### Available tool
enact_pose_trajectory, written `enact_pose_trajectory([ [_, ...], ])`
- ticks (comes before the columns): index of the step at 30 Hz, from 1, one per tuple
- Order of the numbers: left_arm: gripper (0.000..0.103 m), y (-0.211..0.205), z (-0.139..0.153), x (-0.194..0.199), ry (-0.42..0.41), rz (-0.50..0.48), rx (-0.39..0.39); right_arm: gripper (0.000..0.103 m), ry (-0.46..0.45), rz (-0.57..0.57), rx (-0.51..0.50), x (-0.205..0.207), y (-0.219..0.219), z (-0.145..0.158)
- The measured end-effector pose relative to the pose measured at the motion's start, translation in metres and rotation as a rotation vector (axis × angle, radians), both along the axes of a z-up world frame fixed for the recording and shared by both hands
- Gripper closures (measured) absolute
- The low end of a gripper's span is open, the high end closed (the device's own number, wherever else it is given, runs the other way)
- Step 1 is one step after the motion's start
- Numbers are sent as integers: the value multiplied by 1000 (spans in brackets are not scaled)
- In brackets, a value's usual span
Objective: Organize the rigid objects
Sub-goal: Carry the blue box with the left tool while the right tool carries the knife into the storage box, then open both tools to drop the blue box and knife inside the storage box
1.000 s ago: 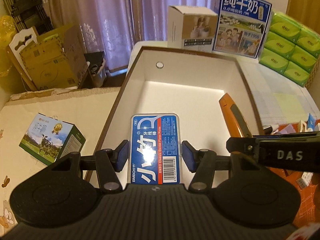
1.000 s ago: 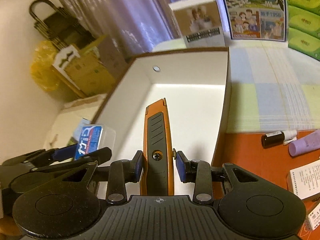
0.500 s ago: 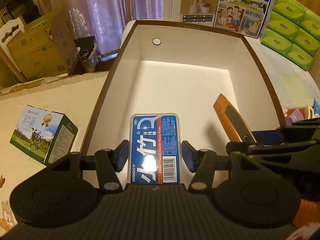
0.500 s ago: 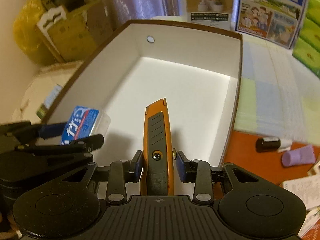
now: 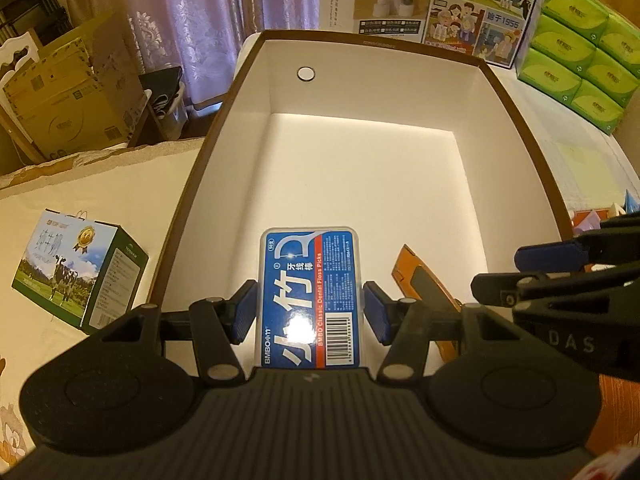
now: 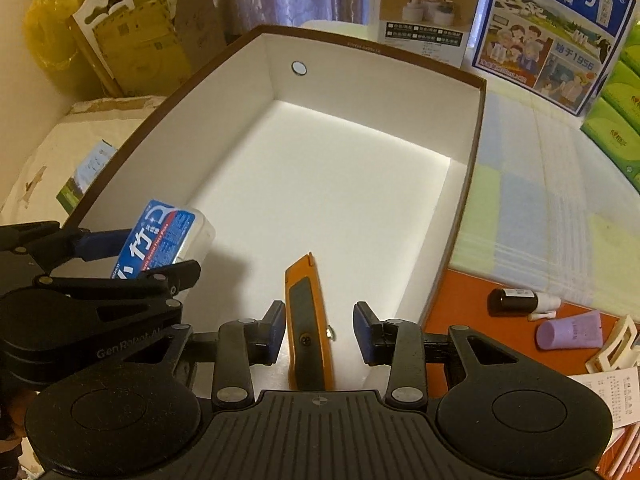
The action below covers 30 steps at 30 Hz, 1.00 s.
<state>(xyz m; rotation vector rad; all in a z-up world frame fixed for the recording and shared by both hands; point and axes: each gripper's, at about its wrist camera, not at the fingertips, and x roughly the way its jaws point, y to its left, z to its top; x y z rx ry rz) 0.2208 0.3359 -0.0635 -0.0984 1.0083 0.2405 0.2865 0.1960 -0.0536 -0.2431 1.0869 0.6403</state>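
Right tongs (image 6: pixel 319 330) opening off knife (image 6: pixel 308 320) inside box (image 6: pixel 476 128); left tongs (image 5: pixel 310 312) clamp floss case (image 5: pixel 310 296).

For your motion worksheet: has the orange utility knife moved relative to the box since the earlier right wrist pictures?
Yes. The orange utility knife has gone down into the box, near its front wall.

1. Floss-pick box (image 5: pixel 310 300): flat, clear plastic with a blue, red and white label and a barcode. It is clamped by its long sides, tilted, over the near left corner of the big box.
2. Utility knife (image 6: pixel 308 320): orange body with a dark grip panel and a screw. It lies near the near right wall, tip pointing to the far end.
3. Big box (image 5: pixel 516 120): open, white inside, brown rim.
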Motion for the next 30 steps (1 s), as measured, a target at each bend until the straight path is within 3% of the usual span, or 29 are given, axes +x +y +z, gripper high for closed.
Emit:
enact_pose_trajectory([
  [6, 42, -3, 1, 1, -3, -9, 20, 63, 0, 4, 16, -3, -2, 5],
  [16, 42, -8, 11, -5, -22, -4, 33, 51, -9, 29, 55, -9, -7, 11],
  [30, 42, -16, 33, -24, -71, 11, 44, 48, -37, 49, 132, -24, -22, 29],
])
